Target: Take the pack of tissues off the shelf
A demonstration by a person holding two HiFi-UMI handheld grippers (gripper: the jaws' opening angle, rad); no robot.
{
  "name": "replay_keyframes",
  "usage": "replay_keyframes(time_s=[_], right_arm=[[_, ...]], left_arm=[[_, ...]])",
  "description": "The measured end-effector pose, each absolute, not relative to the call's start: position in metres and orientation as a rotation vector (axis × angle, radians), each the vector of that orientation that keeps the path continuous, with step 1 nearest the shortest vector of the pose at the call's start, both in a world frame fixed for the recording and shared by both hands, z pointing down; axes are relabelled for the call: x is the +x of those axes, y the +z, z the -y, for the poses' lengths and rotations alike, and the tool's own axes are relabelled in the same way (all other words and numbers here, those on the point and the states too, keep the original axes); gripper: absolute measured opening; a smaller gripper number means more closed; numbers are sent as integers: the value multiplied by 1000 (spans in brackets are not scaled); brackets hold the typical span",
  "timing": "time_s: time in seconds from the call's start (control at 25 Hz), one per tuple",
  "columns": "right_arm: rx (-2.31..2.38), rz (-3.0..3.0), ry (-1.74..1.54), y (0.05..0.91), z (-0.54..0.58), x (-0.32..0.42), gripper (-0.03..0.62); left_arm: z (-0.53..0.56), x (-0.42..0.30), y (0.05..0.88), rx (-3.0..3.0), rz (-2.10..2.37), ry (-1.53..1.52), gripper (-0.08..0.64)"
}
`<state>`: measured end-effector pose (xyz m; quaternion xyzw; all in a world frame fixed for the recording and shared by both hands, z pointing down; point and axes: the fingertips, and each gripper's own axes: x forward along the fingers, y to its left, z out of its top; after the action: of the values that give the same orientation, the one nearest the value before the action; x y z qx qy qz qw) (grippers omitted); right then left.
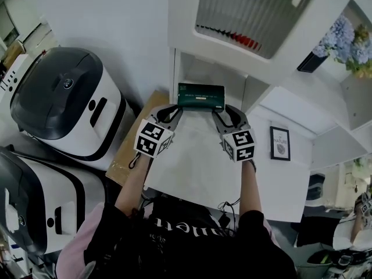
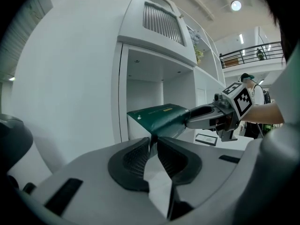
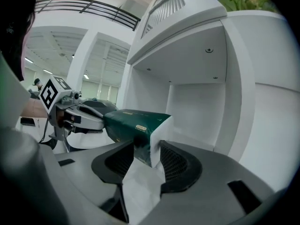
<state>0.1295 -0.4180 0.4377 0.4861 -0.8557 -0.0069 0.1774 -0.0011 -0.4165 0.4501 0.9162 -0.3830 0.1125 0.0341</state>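
A dark green pack of tissues (image 1: 200, 96) lies crosswise at the mouth of the white shelf's lower opening (image 1: 203, 71). My left gripper (image 1: 175, 113) is at the pack's left end. In the left gripper view the jaws (image 2: 153, 142) stand narrow, pinching the thin end edge of the pack (image 2: 161, 116). My right gripper (image 1: 222, 113) is at the right end. In the right gripper view its jaws (image 3: 147, 153) stand wide, with the pack's white end (image 3: 138, 125) filling the space between the pads. Each gripper shows in the other's view, holding the far end.
A white ledge (image 1: 192, 156) runs below the opening. Two large white-and-black machines (image 1: 64, 97) stand at the left beside a cardboard box (image 1: 136, 138). A small framed picture (image 1: 280, 143) lies to the right, and blue flowers (image 1: 343, 42) sit on a higher shelf.
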Motion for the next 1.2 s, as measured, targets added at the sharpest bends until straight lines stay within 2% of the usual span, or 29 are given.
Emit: replay_keyframes(time_s=[1.2], right_arm=[[1568, 2337, 229, 472, 246, 64, 172]], left_arm=[[276, -67, 476, 2807, 1060, 327, 69]])
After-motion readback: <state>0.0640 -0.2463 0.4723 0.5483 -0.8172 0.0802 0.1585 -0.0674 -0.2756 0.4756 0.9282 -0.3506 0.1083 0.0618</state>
